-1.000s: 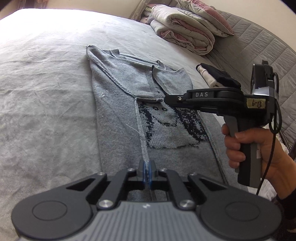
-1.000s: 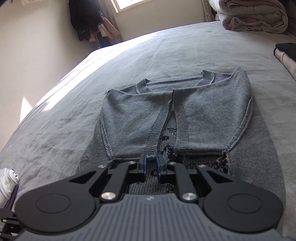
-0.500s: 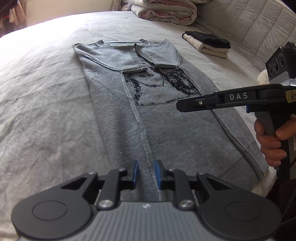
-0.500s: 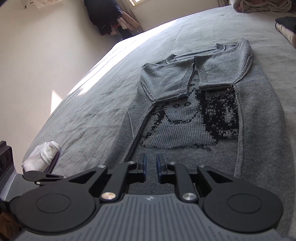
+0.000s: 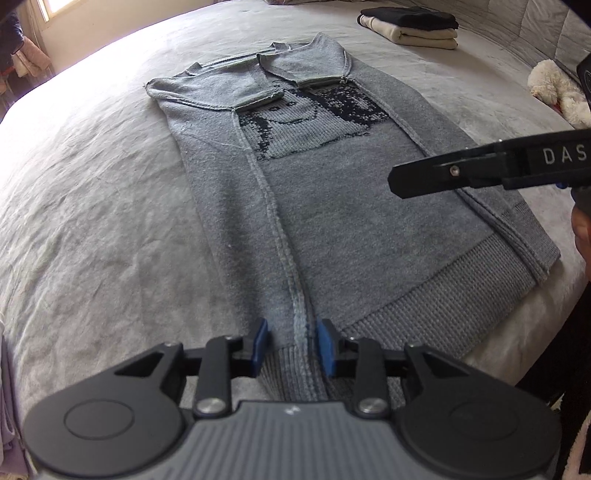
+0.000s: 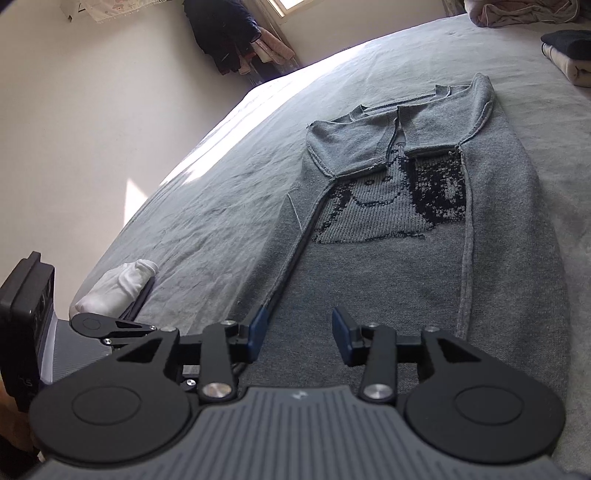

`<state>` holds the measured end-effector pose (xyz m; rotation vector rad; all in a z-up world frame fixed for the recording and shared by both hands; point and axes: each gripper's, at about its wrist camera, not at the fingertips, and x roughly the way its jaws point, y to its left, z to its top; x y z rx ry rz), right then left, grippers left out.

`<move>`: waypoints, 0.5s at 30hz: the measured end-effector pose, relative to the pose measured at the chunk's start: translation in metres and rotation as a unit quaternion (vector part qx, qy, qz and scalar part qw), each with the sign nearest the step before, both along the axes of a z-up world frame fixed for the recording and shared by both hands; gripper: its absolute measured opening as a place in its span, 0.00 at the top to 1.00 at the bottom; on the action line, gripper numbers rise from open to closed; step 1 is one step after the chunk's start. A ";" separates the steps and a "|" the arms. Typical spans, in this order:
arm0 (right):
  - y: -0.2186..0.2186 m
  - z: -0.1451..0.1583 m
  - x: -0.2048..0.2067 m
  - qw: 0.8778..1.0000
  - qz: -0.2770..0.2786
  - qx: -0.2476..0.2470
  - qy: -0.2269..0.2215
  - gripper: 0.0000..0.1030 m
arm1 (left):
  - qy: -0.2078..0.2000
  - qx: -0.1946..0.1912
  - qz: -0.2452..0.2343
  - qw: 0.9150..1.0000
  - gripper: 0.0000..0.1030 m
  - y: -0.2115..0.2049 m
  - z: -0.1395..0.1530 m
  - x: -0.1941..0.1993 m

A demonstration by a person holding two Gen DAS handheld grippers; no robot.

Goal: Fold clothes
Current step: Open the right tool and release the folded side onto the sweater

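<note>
From my left wrist camera, my left gripper (image 5: 291, 345) hangs over the ribbed hem of the grey sweater (image 5: 332, 206), its jaws opening — a raised seam of the knit runs between the 2 blue pads (image 5: 260, 341), which do not press on it. The sweater lies flat on the grey bedspread (image 5: 92, 221), inside out, both sleeves folded across the chest above a dark knitted picture. My right gripper (image 5: 397, 181) reaches in from the right, above the sweater's edge. A folded stack of clothes (image 5: 410, 26) sits far off, and a white plush toy (image 5: 554, 92) lies to the right.

From my right wrist camera, my right gripper (image 6: 297, 334) has its jaws opening too — only flat knit lies below the gap, nothing pinched. A white bundle (image 6: 118, 290) rests at the bed's left edge, just beyond my left gripper.
</note>
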<state>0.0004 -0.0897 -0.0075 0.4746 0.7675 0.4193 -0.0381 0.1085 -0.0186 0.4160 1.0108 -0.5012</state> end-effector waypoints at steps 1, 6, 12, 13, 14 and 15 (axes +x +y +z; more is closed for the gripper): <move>0.001 -0.003 -0.002 1.000 0.004 0.003 0.001 0.57 | -0.011 0.009 0.009 1.000 0.71 -0.001 0.000 -0.005; 0.008 -0.017 -0.012 0.999 0.034 0.000 -0.001 0.57 | -0.044 0.028 0.049 0.997 0.93 0.006 0.007 -0.020; 0.040 -0.029 -0.032 0.994 0.089 -0.030 -0.062 0.71 | -0.017 -0.054 0.116 0.992 0.93 0.026 0.040 -0.009; 0.046 -0.030 -0.035 0.992 0.103 -0.028 -0.074 0.76 | -0.010 -0.066 0.119 0.991 0.93 0.027 0.045 -0.007; 0.052 -0.031 -0.037 0.989 0.118 -0.021 -0.083 0.76 | -0.004 -0.075 0.120 0.990 0.93 0.025 0.048 -0.006; 0.057 -0.031 -0.039 0.987 0.132 -0.012 -0.090 0.77 | 0.003 -0.083 0.121 0.989 0.93 0.023 0.051 -0.005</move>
